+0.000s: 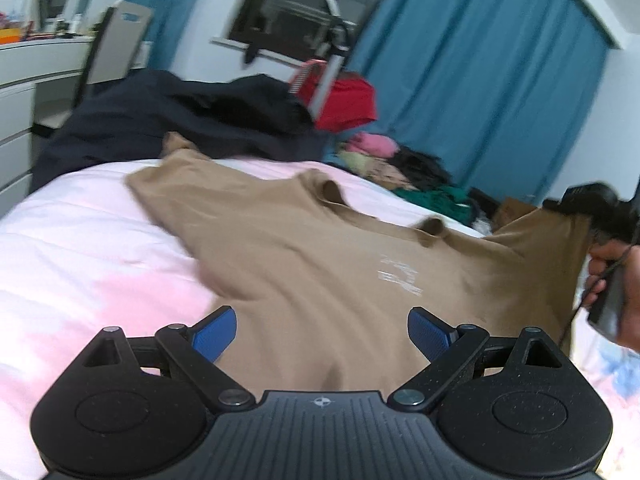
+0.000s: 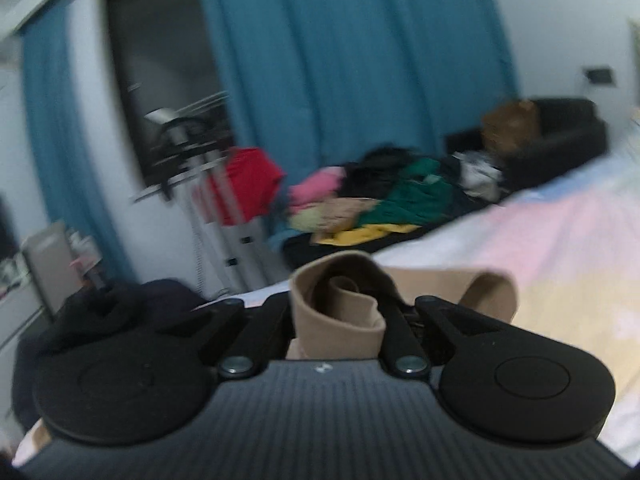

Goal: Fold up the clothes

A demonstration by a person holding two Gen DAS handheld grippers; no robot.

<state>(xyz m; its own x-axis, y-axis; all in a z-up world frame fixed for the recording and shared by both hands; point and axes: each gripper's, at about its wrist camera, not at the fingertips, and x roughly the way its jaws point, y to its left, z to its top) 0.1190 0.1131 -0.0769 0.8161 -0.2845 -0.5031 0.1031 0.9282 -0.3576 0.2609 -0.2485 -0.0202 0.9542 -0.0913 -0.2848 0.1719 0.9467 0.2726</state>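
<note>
A tan T-shirt [image 1: 304,248] with small white print lies spread on the pink bed sheet [image 1: 80,248]. My left gripper [image 1: 322,332] is open, its blue pads [image 1: 214,332] either side of the shirt's near edge, just above the cloth. My right gripper [image 2: 340,316] is shut on a bunched fold of the tan shirt [image 2: 336,308] and lifts it off the bed. In the left wrist view the right gripper [image 1: 596,216] shows at the far right, holding the shirt's raised edge.
A dark garment [image 1: 168,120] lies at the far side of the bed. A pile of mixed clothes [image 2: 384,200] sits beyond it. A red cloth [image 1: 344,104] hangs on a rack by blue curtains [image 1: 480,80]. White drawers [image 1: 20,92] stand left.
</note>
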